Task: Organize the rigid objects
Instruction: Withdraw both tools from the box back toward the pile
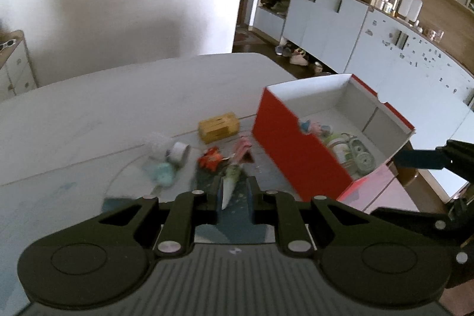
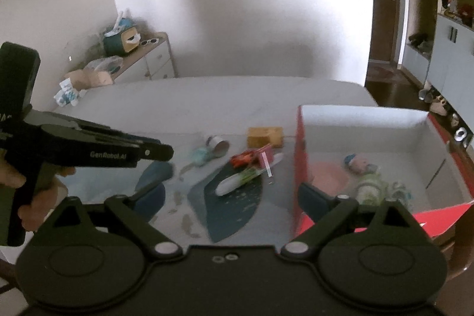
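A red box (image 1: 284,144) with a white inside stands open on the table's right; it also shows in the right wrist view (image 2: 299,156) and holds a small doll (image 2: 360,163), a jar (image 2: 368,188) and other items. A white tube with a green band (image 2: 234,182) lies on a dark mat (image 2: 234,206). In the left wrist view the tube (image 1: 228,187) lies just ahead of my left gripper (image 1: 234,193), whose jaws are narrowly parted and not touching it. My right gripper (image 2: 232,200) is open wide and empty, above the mat. The left gripper (image 2: 166,165) appears from the side.
Loose on the table (image 1: 89,114) lie a yellow block (image 1: 218,127), a tape roll (image 1: 179,151), an orange toy (image 1: 209,157), a pink item (image 1: 243,148) and a teal fluffy thing (image 1: 161,172). A dresser (image 2: 148,58) stands at the wall; cabinets (image 1: 326,17) stand behind the box.
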The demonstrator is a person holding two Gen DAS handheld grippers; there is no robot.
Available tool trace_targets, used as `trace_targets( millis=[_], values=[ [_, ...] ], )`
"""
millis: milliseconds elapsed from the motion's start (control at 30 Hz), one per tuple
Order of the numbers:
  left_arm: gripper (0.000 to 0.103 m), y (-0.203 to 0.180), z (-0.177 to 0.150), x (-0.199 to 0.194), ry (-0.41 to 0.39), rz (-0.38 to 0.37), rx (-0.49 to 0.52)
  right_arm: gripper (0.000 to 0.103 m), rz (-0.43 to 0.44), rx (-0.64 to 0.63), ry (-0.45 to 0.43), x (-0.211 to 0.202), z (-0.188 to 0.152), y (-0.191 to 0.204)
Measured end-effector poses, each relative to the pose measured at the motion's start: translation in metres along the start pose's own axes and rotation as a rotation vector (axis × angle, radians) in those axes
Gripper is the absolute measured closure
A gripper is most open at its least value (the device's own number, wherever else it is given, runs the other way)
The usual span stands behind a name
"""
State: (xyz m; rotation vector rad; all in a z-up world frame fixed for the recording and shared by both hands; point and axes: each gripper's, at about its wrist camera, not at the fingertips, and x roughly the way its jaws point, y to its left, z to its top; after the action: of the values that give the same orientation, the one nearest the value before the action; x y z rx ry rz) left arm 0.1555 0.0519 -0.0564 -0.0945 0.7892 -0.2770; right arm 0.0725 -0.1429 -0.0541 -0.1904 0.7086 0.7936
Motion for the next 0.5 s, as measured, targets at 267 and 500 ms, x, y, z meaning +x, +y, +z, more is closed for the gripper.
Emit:
trace_targets(
  millis=[267,500],
  values=[
    [0.087,0.030,-0.017,0.005,0.011,0.025,-0.035,0.007,0.021,-0.009,0.052,0.030,-0.004,0.016],
    [0.087,0.045,-0.021,0.032,0.035,0.053,-0.067,0.007,0.035,-0.013,0.081,0.066,-0.002,0.013]
  ],
)
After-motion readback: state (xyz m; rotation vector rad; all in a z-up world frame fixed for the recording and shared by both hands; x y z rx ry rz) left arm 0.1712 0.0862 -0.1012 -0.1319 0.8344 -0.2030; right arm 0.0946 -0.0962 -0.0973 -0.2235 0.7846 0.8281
